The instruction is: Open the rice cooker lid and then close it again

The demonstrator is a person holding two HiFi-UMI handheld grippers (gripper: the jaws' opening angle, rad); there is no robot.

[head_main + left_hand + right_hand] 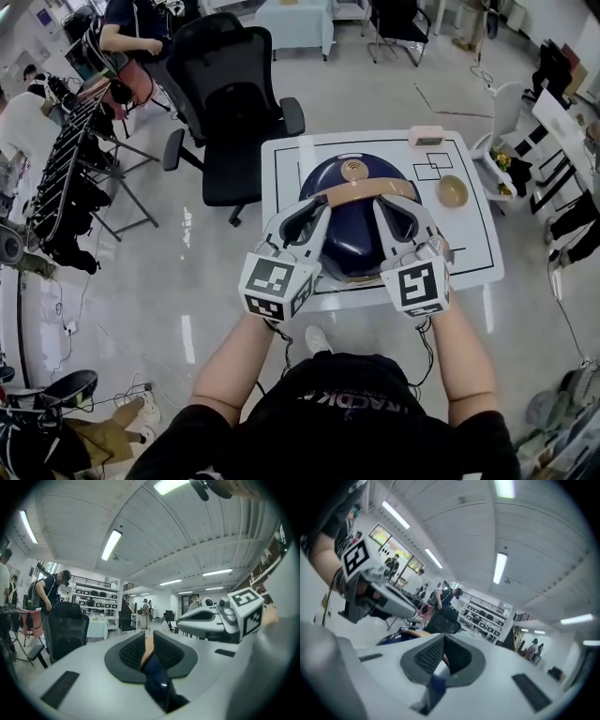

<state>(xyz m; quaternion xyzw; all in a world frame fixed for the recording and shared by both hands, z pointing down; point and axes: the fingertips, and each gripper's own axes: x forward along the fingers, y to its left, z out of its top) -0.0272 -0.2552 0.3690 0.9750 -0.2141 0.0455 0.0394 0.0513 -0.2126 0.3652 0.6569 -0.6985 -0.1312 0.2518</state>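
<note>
Nearest the lens: the person's dark shirt [328, 412] and forearms [234, 361], reaching forward to the white table [469, 253].

Task item: the navy rice cooker [352, 239] stands mid-table, directly ahead of both hands. Its lid [328, 180] appears seated, with no gap visible from above. The tan handle [361, 194] crosses the dome, its long axis running side to side as the person faces it.

Left gripper [314, 211]: tips at the handle's left end. Its own view shows the pads [133, 651] a narrow way apart, with the tan strip and navy shell in the gap. A firm pinch is not evident.

Right gripper [398, 208]: tips at the handle's right end. Its pads [429, 656] are pressed together, with a thin tan sliver of the handle caught between them.

Governing relation: each gripper comes in nearly level from the near side, one at each end of the handle, neither nearer than the other.

Judgement: the vent [354, 170] sits on the far side, so the hinge probably lies there too, and the lid would swing up and away from the person. The hinge itself is not visible.

Risk: with only the right end clamped, a lift could load the handle unevenly.
</note>
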